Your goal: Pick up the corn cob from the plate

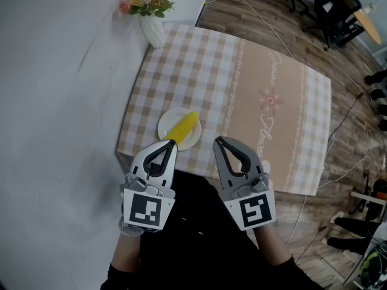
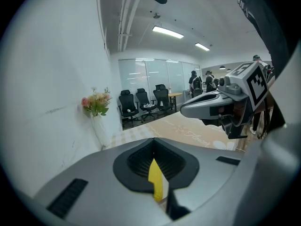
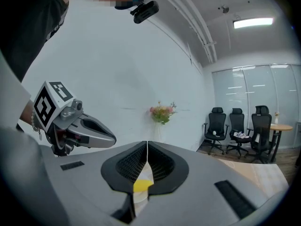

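A yellow corn cob (image 1: 184,125) lies on a small white plate (image 1: 167,123) near the front edge of the checked tablecloth (image 1: 181,65). My left gripper (image 1: 171,142) is shut with nothing in it, its tip at the plate's near rim by the cob's near end. My right gripper (image 1: 219,140) is also shut and empty, just right of the plate. In the left gripper view a sliver of the cob (image 2: 157,182) shows through the closed jaws. The right gripper view shows the cob (image 3: 141,186) and plate (image 3: 139,197) low behind its jaws.
A white vase of pink and yellow flowers (image 1: 151,17) stands at the table's far left corner against the white wall. A beige runner (image 1: 272,101) covers the table's right part. Office chairs (image 3: 235,131) and a wooden floor lie beyond.
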`<state>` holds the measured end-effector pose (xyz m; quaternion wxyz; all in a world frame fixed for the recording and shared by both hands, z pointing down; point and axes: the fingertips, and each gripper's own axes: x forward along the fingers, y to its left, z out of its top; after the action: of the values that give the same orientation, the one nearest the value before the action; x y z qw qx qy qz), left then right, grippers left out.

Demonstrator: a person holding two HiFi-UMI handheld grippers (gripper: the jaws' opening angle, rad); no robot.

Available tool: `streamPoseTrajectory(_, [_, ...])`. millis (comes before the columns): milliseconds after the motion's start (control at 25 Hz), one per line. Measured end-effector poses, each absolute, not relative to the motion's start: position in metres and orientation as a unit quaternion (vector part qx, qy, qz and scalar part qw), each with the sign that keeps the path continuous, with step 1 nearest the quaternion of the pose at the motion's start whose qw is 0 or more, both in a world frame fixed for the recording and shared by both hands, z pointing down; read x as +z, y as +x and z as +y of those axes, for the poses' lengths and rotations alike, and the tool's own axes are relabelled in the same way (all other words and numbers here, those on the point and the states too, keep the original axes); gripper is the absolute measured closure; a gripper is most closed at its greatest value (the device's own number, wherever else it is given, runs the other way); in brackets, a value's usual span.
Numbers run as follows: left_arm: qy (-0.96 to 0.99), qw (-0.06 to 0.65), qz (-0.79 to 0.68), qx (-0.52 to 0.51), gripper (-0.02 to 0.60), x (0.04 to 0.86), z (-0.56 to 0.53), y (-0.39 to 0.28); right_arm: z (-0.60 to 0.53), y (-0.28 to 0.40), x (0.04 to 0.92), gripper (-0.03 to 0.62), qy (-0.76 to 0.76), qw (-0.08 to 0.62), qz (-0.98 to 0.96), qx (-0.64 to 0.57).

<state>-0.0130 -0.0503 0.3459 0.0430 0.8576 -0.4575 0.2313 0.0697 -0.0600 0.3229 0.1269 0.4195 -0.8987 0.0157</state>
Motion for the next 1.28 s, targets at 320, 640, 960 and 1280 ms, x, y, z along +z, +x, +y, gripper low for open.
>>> streamPoseTrajectory(320, [0.864,0.053,-0.432,0.253,0.567,0.363,-0.068,-0.016,-0.069,0.068,0.322,0.551,0.448,0.135,-0.884,0.018])
streamPoseTrajectory(640, [0.875,0.065,-0.393,0.276,0.565,0.401,-0.075,-0.018,-0.071,0.064,0.328,0.551,0.464,0.144,-0.874,0.027])
streamPoseTrajectory(960, [0.875,0.089,-0.357,0.314,0.442,0.432,-0.081,-0.007,-0.071,0.067,0.336,0.551,0.479,0.149,-0.864,0.04])
streamPoseTrajectory(1280, [0.86,0.118,-0.326,0.375,0.402,0.476,-0.084,-0.004,-0.071,0.075,0.347,0.551,0.493,0.157,-0.854,0.056])
